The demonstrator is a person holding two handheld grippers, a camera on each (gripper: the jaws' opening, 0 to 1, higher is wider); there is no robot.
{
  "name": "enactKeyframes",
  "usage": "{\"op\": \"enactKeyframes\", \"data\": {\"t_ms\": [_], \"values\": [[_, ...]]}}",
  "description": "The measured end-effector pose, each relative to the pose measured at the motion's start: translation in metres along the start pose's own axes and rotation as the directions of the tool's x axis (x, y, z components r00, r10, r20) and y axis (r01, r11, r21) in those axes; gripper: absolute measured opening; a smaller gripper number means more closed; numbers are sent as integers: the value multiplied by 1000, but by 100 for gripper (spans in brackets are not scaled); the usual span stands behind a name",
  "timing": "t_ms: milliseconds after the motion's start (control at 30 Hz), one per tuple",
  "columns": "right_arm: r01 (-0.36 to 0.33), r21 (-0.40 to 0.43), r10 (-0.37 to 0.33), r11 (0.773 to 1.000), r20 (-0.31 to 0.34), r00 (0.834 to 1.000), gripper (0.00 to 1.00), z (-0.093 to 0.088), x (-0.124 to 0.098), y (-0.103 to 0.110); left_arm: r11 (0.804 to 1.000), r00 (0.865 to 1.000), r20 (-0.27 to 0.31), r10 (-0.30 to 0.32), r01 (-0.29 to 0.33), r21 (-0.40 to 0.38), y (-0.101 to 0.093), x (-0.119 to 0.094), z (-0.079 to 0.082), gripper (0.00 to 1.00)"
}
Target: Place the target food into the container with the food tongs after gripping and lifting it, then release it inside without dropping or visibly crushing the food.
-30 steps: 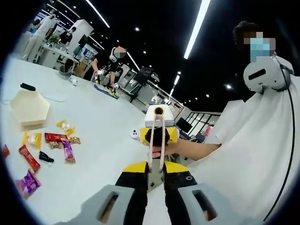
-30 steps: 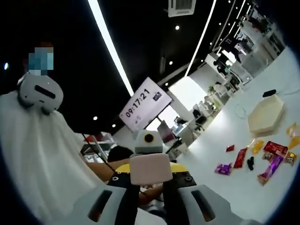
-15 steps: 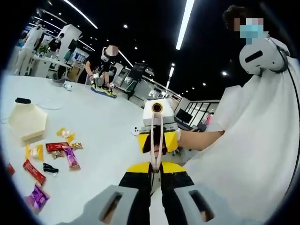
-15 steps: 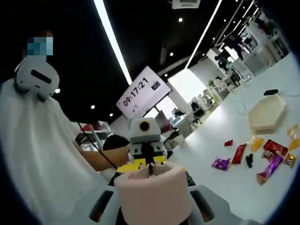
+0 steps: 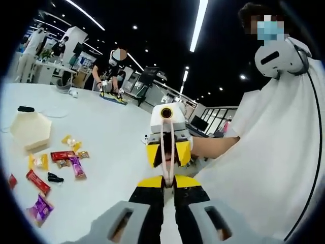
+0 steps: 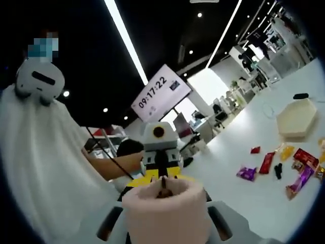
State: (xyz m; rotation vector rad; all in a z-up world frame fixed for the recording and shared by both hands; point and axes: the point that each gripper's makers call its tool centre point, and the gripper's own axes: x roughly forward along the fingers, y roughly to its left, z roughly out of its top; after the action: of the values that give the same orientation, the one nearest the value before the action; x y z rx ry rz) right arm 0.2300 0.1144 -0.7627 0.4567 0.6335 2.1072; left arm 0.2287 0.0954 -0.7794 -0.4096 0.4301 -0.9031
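The two grippers now face each other in the air, well away from the box, with the pink tongs [image 5: 163,147] between them. One second ago the tongs were only a small pink pad low in the right gripper view. Now they are a wide rounded shape [image 6: 165,211] very close to that camera, so the two grippers have come closer together. In the last half second almost nothing else has moved.

In the left gripper view, the left gripper [image 5: 168,183] has its jaws almost together, with the narrow end of the tongs pinched between them. The right gripper [image 5: 168,155] shows opposite, with its yellow jaws standing a little apart, one on each side of the two thin arms of the tongs. I cannot tell if they already press on the arms or only stand beside them. In the right gripper view the tongs hide that gripper's own jaws. The left gripper [image 6: 161,173] shows just behind the tongs.

The food is not yet touched. The snack packets [image 5: 62,155] lie scattered on the white table [image 5: 111,142], just beside the pale six-sided box [image 5: 30,131]. From the right they show as well [image 6: 266,162], on the near side of the box [image 6: 299,119]. Which packet is the target I cannot tell.

I judge that this is preparation: the tongs are passed or set into a good grip, and reaching toward the packets beside the box comes after.
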Motion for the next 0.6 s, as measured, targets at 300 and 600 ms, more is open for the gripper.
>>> {"op": "enactKeyframes", "data": {"t_ms": [300, 600], "values": [[-26, -4, 26, 1000, -20, 999, 15, -6, 0, 7, 1000, 1000, -13, -18, 18, -7, -6, 12, -2, 2], [20, -11, -20, 1000, -11, 1000, 15, -7, -13, 5, 997, 995, -69, -75, 74, -22, -3, 23, -1, 2]]}}
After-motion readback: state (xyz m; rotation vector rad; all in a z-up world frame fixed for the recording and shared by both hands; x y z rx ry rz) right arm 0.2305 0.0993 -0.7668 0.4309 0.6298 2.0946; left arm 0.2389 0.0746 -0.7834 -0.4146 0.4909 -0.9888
